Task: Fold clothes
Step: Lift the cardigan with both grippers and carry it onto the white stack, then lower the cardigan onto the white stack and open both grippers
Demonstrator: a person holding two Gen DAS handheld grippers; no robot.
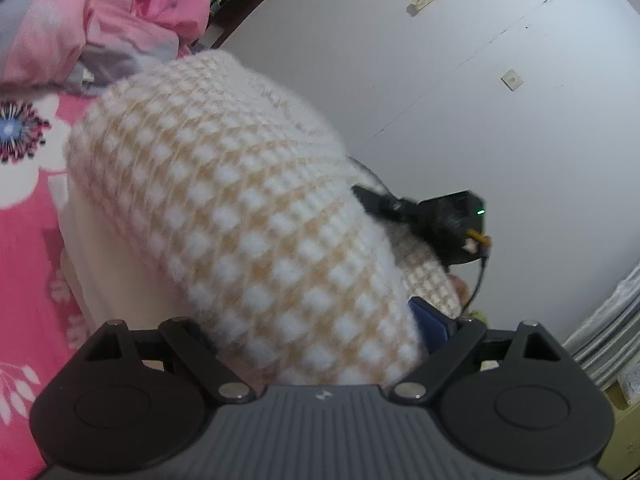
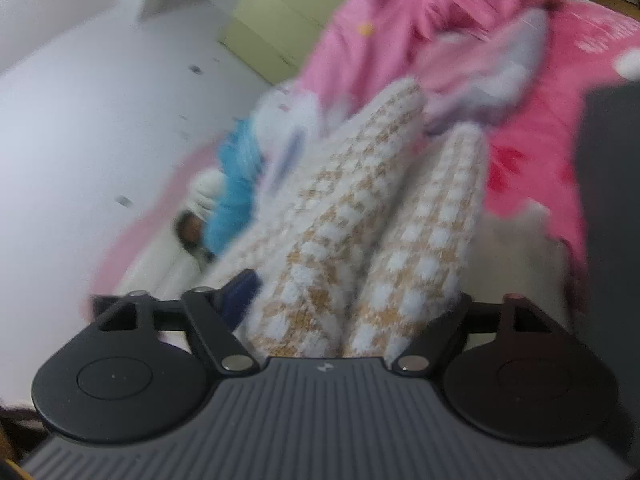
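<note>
A fluffy white-and-beige checked knit sweater (image 1: 248, 208) lies bunched on the pink floral bed sheet (image 1: 24, 248). It fills the gap of my left gripper (image 1: 312, 304), whose jaws stand wide; only one blue pad (image 1: 430, 322) shows beside the knit. The right gripper (image 1: 372, 200) touches the sweater's far side with a black fingertip. In the blurred right wrist view, two folds of the sweater (image 2: 384, 208) run between the wide-spread jaws of my right gripper (image 2: 352, 280). A blue pad (image 2: 240, 292) stands just left of the fabric.
A heap of pink clothing (image 1: 100, 12) lies beyond the sweater, with a blue garment (image 2: 236, 184) and a white bundle (image 2: 208, 192) beside it. A white wall (image 1: 480, 120) borders the bed. A dark shape (image 2: 608, 200) fills the right edge.
</note>
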